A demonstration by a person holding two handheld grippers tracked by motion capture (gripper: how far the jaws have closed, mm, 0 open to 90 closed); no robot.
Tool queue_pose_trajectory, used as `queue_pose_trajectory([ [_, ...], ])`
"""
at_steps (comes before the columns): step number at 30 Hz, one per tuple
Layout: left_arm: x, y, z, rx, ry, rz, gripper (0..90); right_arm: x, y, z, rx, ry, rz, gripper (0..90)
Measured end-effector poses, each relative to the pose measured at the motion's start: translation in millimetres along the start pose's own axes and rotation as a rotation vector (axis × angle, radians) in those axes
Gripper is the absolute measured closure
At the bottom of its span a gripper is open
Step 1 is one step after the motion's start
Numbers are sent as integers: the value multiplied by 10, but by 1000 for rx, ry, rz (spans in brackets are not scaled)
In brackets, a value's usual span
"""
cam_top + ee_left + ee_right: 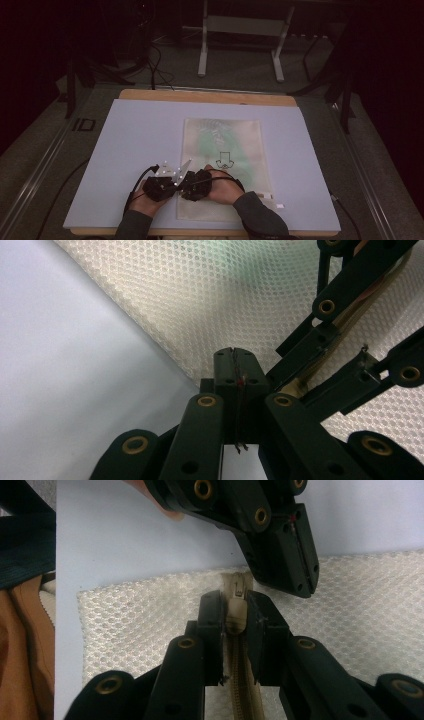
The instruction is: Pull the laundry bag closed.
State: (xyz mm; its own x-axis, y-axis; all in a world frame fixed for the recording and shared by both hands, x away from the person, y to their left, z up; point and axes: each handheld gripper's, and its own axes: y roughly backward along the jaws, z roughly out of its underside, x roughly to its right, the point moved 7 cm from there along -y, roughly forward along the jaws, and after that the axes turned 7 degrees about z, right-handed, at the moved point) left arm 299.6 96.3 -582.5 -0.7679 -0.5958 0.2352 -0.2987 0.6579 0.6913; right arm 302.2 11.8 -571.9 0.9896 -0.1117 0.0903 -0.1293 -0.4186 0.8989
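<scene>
Fingers on my left gripper [235, 357] are pressed fully together over the edge of the white mesh bag [222, 150], and I cannot tell whether any mesh is caught between them. My right gripper [235, 611] has its jaws slightly apart around the zipper pull [236, 592], pads beside it, at the bag's near end on the blue mat [135, 135].

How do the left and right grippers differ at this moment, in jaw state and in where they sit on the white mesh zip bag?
The left gripper has its jaws shut flat together, nothing visible between them, at the white mesh zip bag's edge. The right gripper has its jaws slightly apart around the beige zipper slider. Both are black and meet at the bag's near left side.
</scene>
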Motion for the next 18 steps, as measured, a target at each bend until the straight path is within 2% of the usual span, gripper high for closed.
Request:
queue_pose_trajectory([
  [7,-1,-4,0,-6,-8,-3,893,7,9,-16,-29,14,-7,815],
  [10,13,-9,-1,-3,-21,-19,894,2,13,-19,-38,26,0,817],
  [16,19,-12,-5,-17,-36,-31,895,11,24,11,-30,31,5,820],
  [18,16,-13,-5,-17,-29,-26,895,6,29,16,-32,27,6,821],
])
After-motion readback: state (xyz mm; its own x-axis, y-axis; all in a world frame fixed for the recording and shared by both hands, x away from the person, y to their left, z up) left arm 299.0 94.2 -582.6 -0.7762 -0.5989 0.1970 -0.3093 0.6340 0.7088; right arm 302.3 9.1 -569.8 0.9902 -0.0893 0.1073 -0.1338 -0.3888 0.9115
